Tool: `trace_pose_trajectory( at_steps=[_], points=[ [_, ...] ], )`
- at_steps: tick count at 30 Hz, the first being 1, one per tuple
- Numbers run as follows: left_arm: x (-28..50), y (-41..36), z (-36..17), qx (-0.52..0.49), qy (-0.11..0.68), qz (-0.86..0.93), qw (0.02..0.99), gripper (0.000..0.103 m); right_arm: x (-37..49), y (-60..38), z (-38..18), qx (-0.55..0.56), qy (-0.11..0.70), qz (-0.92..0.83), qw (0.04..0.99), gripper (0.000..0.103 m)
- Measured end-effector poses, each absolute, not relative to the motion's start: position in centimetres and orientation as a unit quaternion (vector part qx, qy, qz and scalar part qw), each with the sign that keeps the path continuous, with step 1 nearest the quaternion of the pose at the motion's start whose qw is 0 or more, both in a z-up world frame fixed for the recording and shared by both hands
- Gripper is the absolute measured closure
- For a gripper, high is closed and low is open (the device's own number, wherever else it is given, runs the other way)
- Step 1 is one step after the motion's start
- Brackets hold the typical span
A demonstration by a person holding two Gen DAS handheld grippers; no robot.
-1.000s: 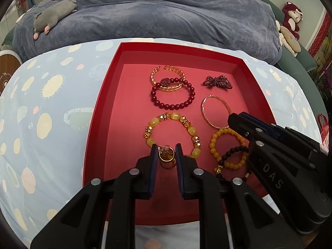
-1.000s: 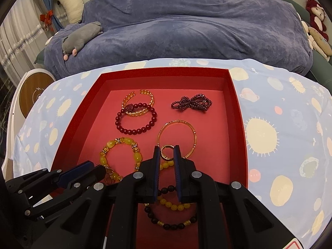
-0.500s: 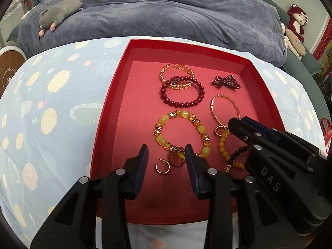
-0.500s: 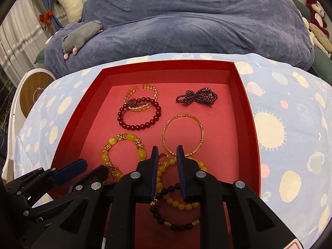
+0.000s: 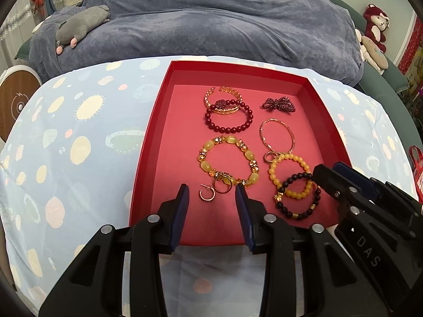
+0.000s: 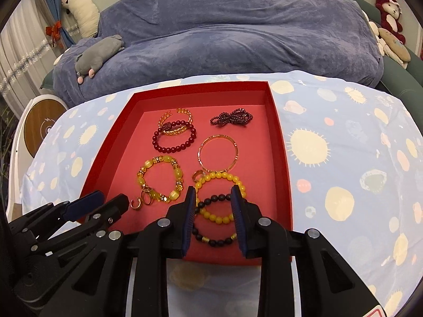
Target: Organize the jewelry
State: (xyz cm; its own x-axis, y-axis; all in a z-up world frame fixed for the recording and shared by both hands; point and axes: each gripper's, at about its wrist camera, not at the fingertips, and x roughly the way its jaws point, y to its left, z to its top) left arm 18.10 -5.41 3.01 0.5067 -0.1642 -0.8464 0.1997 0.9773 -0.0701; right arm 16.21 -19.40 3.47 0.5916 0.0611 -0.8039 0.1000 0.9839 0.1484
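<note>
A red tray (image 5: 158,121) (image 6: 280,163) holds several bracelets. My left gripper (image 5: 211,191) is open and empty above the tray's near edge. Just beyond its tips lie a gold hoop earring (image 5: 206,194) (image 6: 136,203) and a gold ring (image 5: 222,185) (image 6: 147,198), against the big yellow bead bracelet (image 5: 227,159) (image 6: 158,177). My right gripper (image 6: 213,194) is open and empty over the yellow bead bracelet (image 6: 220,198) (image 5: 289,177) and black bead bracelet (image 6: 215,222) (image 5: 297,196). A small gold ring (image 6: 197,175) (image 5: 269,156) lies by the gold bangle (image 6: 218,153) (image 5: 276,136).
Farther back in the tray lie a dark red bead bracelet (image 5: 228,117) over a gold cuff (image 5: 223,100), and a maroon bead bow (image 5: 279,104). The tray sits on a light blue spotted cloth (image 5: 66,145). A blue-covered sofa with plush toys (image 5: 82,26) stands behind.
Both grippers opened and drew back toward the tray's near edge. The left let go of the gold ring and earring; the right let go of the small gold ring by the bangle.
</note>
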Motion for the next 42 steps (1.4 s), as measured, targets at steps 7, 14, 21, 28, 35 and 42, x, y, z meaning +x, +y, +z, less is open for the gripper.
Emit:
trace_pose_trajectory(
  at_steps=[7,14,21,28,35,42],
  points=[
    [15.6,-5.8,4.2,0.030,0.481,-0.111,0.869,0.069,12.8,-19.7,4.6,0.104,0.452,-0.023,0.886,0.075],
    [13.6,-6.3,4.5,0.051,0.477,-0.108,0.871,0.069,10.7,-19.3,5.1,0.106,0.454,-0.026,0.884,0.075],
    [12.0,-6.0,4.9,0.049,0.479,-0.105,0.870,0.069,9.5,-18.8,5.5,0.101,0.454,-0.030,0.885,0.075],
    [11.0,-5.8,5.5,0.055,0.473,-0.098,0.874,0.066,7.9,-18.7,6.0,0.097,0.451,-0.036,0.887,0.066],
    [10.3,-5.5,5.7,0.061,0.470,-0.085,0.877,0.051,7.1,-18.7,6.1,0.096,0.453,-0.045,0.885,0.066],
    [10.1,-4.7,5.6,0.056,0.470,-0.063,0.879,0.036,6.8,-19.2,6.1,0.101,0.451,-0.061,0.885,0.048]
  ],
)
